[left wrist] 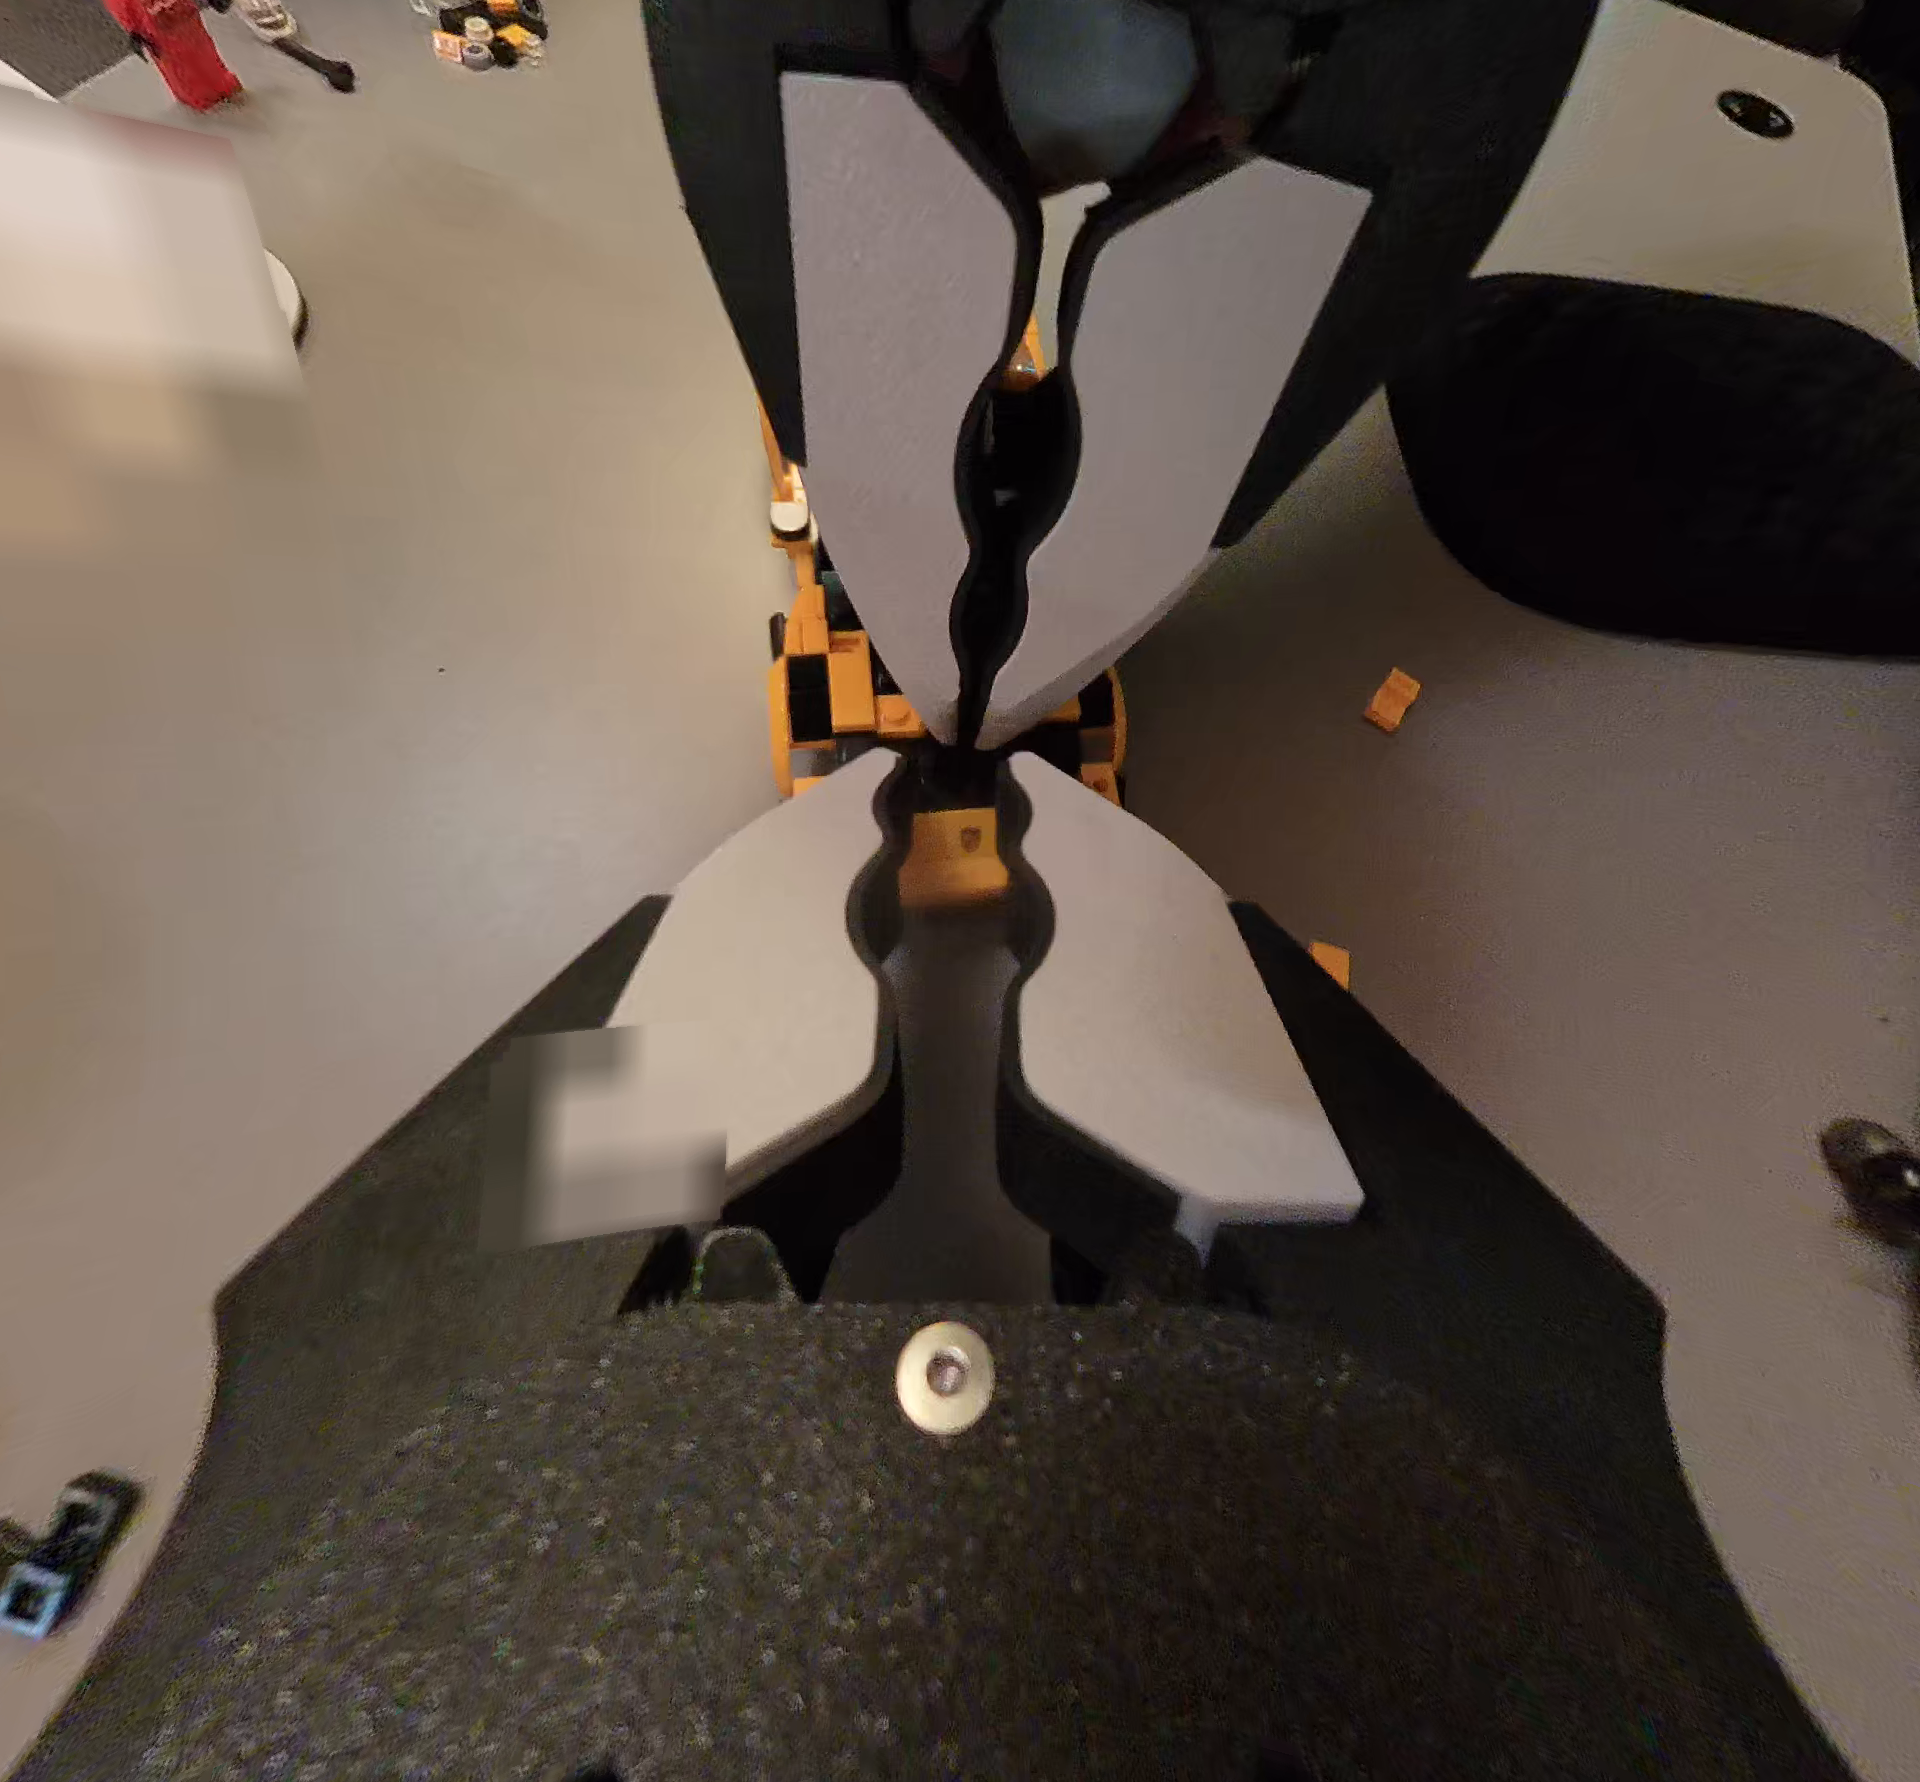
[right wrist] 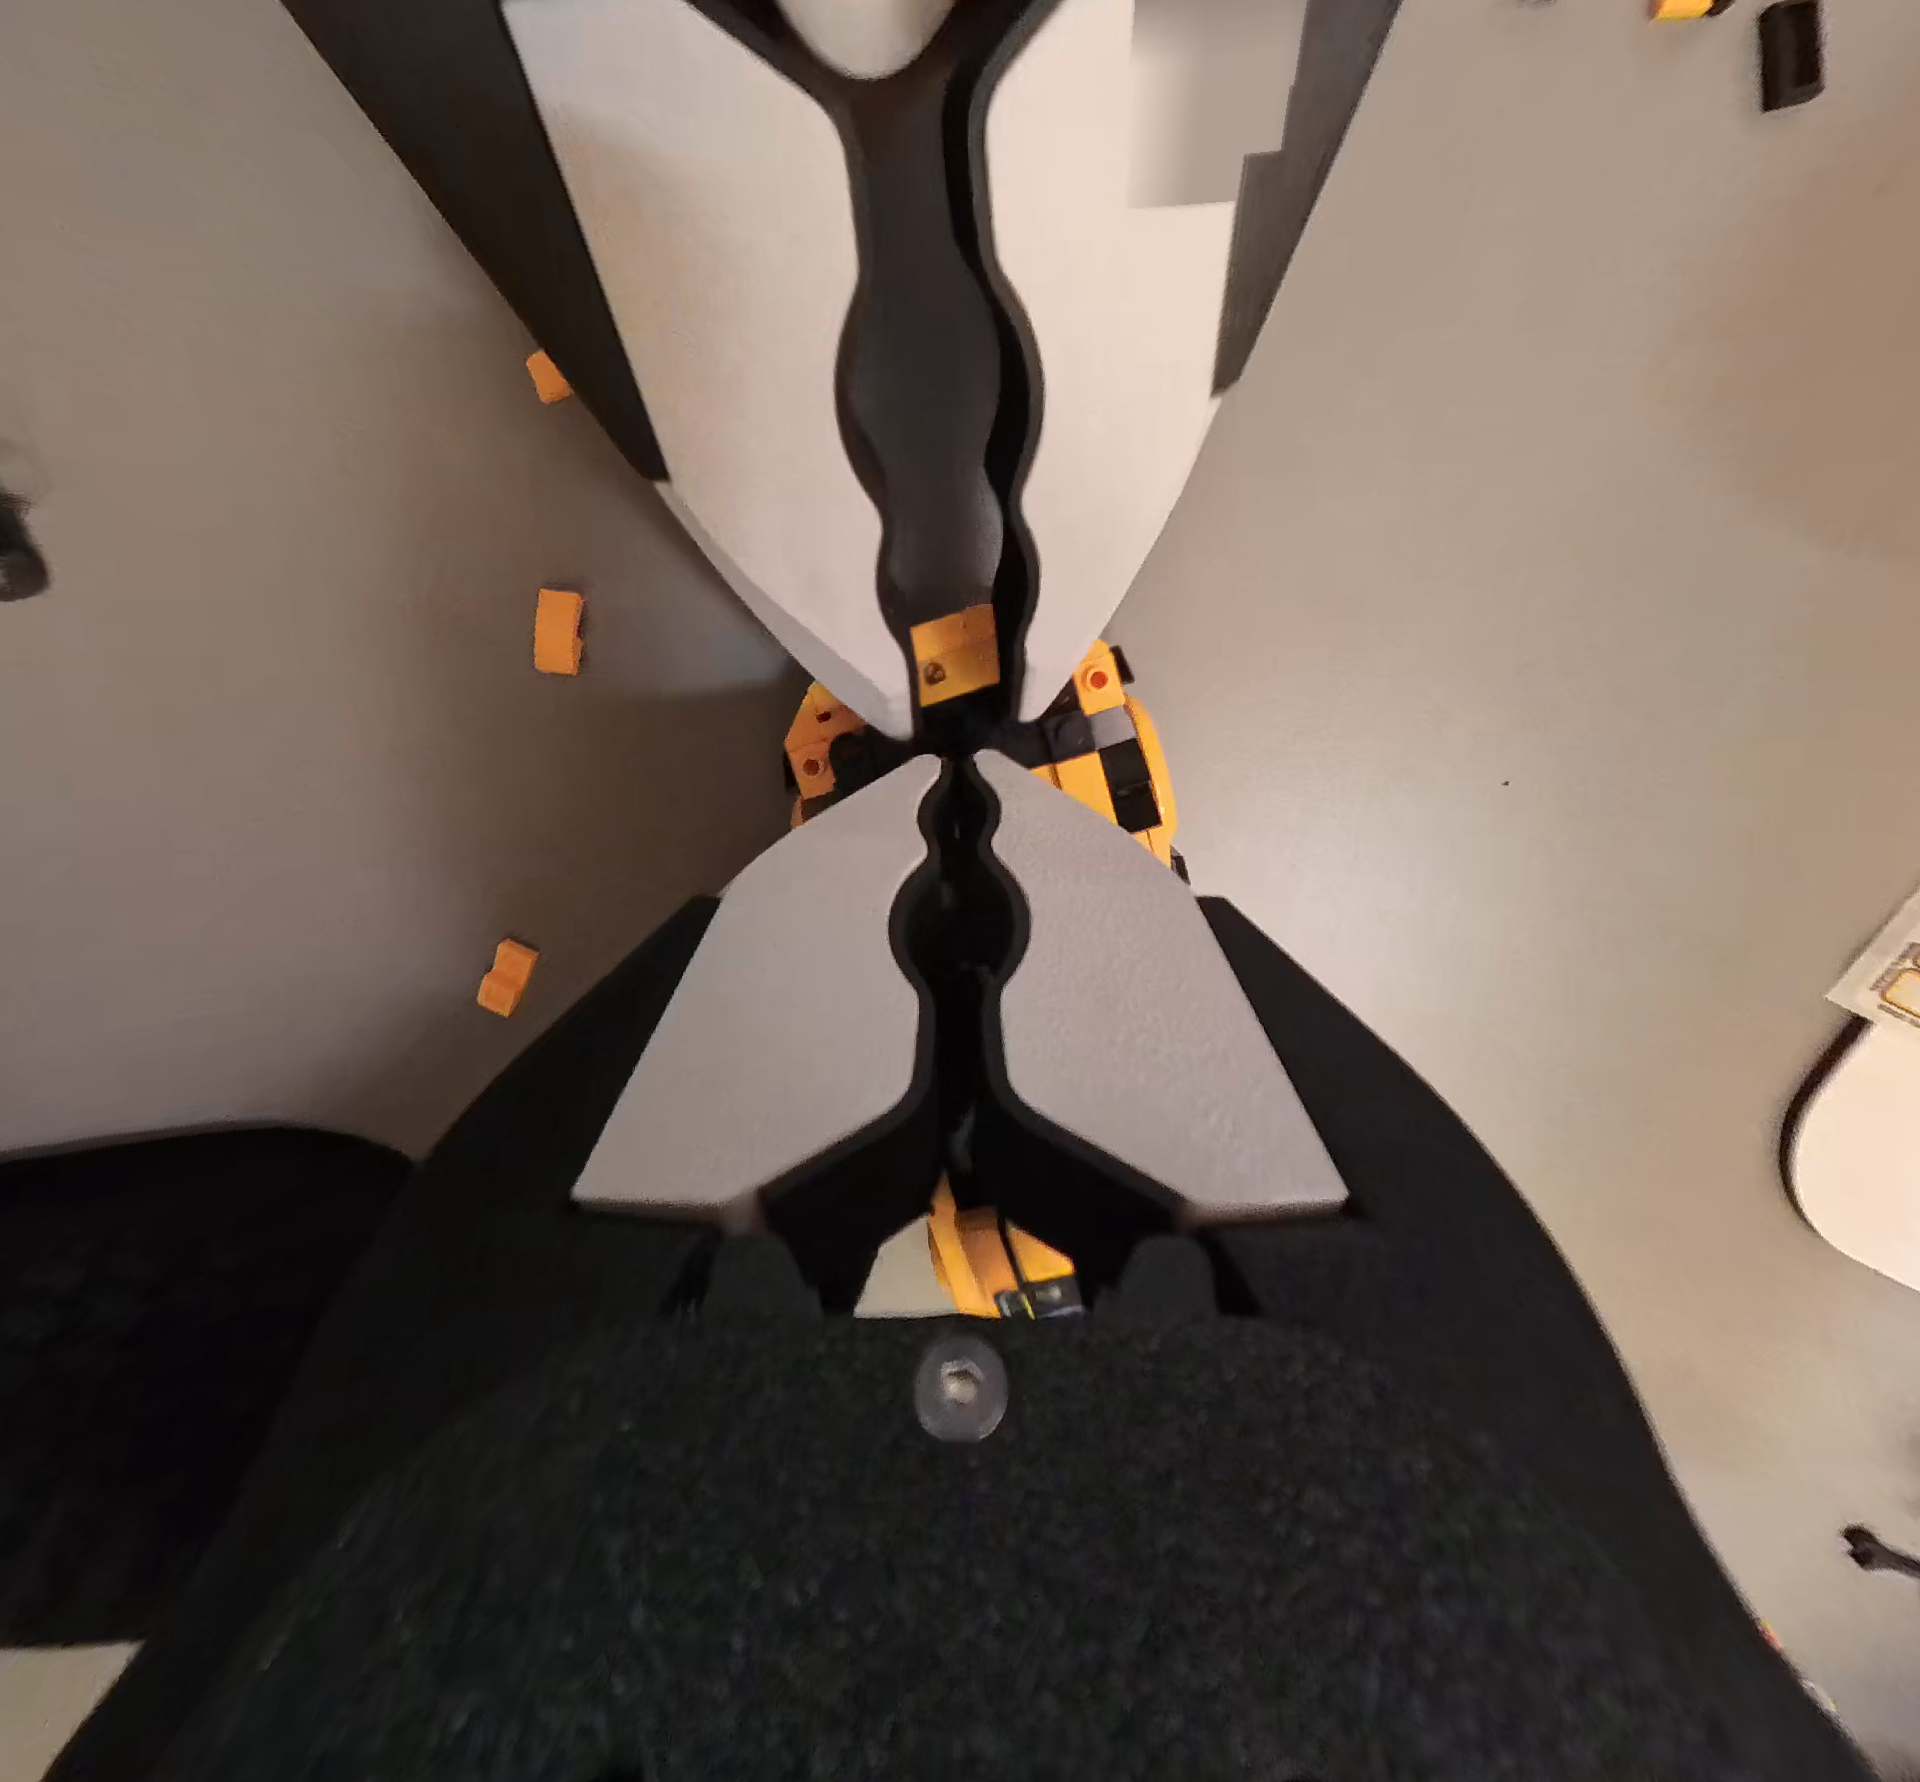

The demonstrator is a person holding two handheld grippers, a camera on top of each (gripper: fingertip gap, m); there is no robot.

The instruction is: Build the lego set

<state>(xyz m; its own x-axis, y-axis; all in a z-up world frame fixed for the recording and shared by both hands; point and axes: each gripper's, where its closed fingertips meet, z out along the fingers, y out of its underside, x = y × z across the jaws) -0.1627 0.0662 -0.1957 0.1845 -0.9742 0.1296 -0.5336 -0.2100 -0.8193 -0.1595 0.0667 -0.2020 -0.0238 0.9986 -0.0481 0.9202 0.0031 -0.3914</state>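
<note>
Currently mid-build. The orange-and-black car sits on the grey table, body partly assembled, studs exposed. Left gripper grasps a small orange printed piece at the car's near end. Right gripper, meeting it tip to tip from the far side, is clenched on the car. Loose orange bricks lie left, more parts and a red minifigure farther off: several pieces remain unplaced.
</note>
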